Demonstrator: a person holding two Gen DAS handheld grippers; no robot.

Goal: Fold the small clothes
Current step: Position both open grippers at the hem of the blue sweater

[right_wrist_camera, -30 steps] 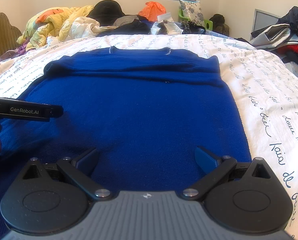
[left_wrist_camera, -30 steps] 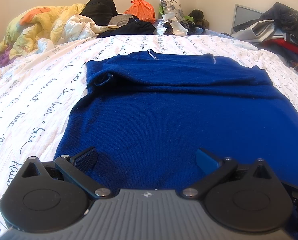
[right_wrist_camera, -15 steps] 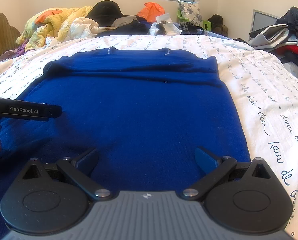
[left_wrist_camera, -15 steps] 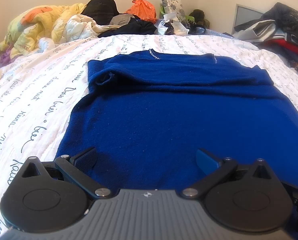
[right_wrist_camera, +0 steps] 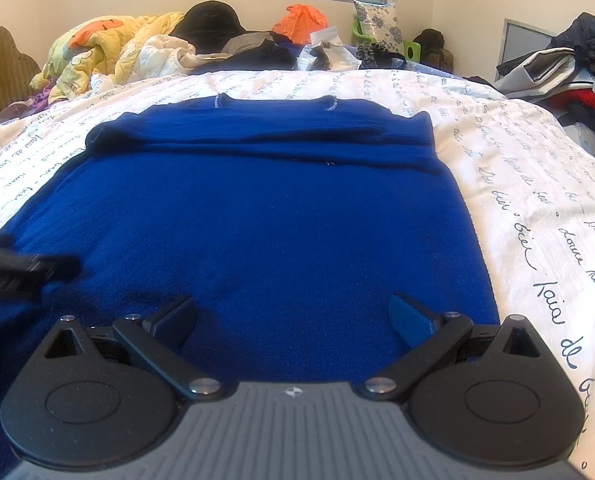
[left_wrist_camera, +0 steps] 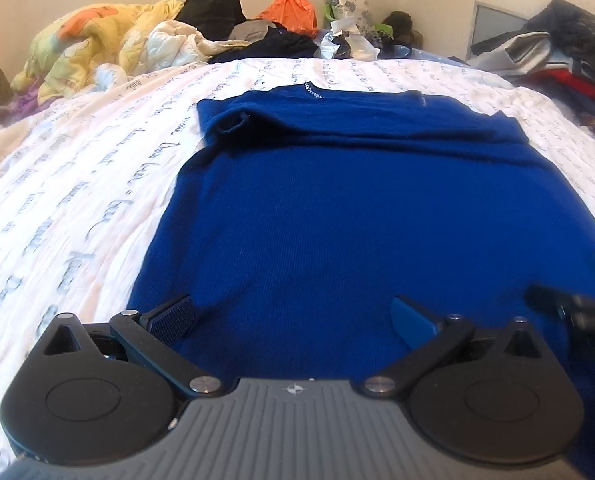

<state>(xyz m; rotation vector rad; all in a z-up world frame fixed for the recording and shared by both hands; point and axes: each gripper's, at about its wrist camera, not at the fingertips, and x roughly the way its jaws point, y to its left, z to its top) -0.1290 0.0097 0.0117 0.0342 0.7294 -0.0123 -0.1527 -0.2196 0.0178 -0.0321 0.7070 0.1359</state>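
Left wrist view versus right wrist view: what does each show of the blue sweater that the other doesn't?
Only the left wrist view shows the sweater's left edge against the printed bedsheet, with a rumpled sleeve cuff at the far left corner. Only the right wrist view shows its right edge along the sheet and the wicker headboard. Both show the sweater lying flat with sleeves folded across the top, the left gripper and right gripper open near the hem, and the yellow quilt beyond.
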